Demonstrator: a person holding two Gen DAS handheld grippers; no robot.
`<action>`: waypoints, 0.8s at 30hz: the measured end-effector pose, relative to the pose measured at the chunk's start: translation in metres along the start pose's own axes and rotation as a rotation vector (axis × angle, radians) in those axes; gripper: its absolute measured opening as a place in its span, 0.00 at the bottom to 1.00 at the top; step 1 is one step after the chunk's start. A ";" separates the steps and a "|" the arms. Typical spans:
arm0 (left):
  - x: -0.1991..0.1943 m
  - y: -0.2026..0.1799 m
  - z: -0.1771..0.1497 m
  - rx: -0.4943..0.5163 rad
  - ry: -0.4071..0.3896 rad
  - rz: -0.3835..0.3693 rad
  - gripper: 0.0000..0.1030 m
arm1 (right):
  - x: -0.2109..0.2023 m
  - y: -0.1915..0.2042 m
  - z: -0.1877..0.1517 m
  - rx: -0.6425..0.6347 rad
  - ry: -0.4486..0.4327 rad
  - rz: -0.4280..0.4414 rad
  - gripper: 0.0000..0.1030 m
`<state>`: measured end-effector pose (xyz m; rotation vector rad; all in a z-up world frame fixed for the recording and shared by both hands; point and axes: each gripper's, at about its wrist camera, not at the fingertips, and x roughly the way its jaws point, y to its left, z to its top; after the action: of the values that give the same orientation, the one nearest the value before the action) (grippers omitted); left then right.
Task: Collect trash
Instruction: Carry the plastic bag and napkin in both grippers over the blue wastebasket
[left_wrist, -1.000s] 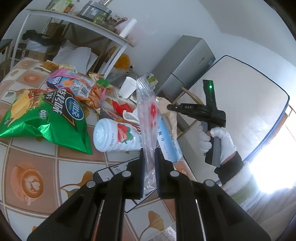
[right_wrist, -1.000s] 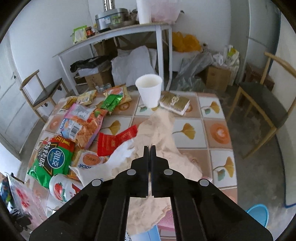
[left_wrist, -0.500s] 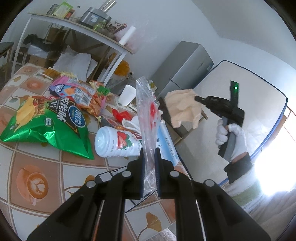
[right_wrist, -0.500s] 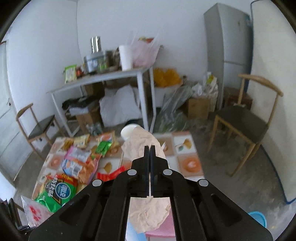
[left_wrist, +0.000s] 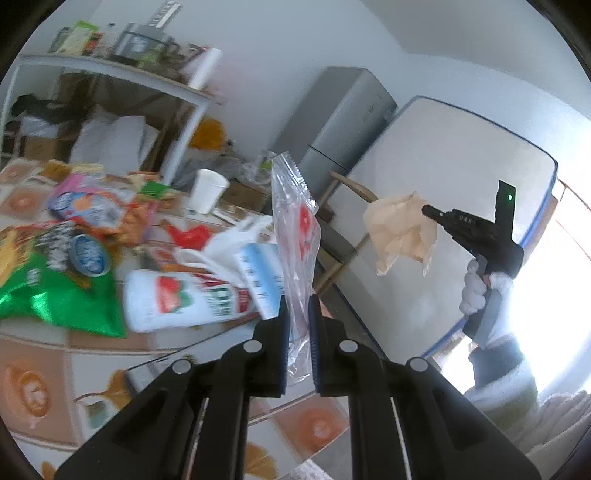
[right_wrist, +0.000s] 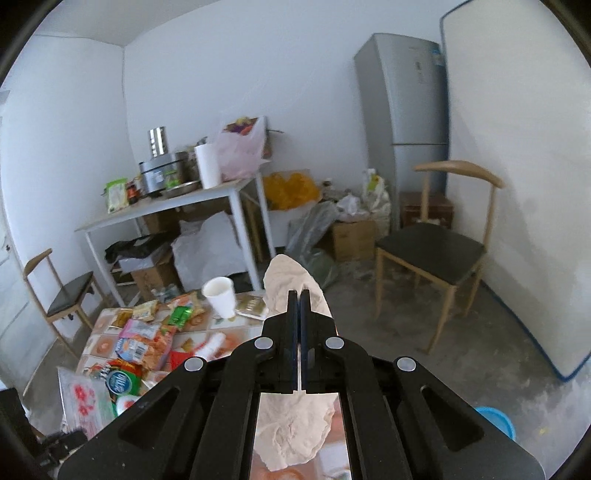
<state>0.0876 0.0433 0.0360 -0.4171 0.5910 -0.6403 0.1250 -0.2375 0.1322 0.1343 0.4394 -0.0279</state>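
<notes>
Left wrist: left tool (left_wrist: 298, 302) clamping clear bag (left_wrist: 295, 229), right tool (left_wrist: 424, 211) pinching crumpled paper (left_wrist: 400, 229), littered table (left_wrist: 44, 369)

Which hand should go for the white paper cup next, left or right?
Neither is free. The left gripper pinches the clear plastic bag; the right gripper holds crumpled beige paper. Probably right, after dropping it.
</notes>
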 end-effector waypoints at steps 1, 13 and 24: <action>0.006 -0.006 0.001 0.007 0.009 -0.006 0.09 | -0.004 -0.007 -0.004 0.004 0.000 -0.020 0.00; 0.124 -0.083 0.007 0.058 0.226 -0.164 0.09 | -0.049 -0.093 -0.058 0.094 0.045 -0.185 0.00; 0.293 -0.198 -0.026 0.228 0.602 -0.214 0.09 | -0.036 -0.182 -0.143 0.310 0.200 -0.290 0.00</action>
<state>0.1763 -0.2988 0.0102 -0.0639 1.0395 -1.0399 0.0218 -0.3988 -0.0030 0.3792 0.6505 -0.3713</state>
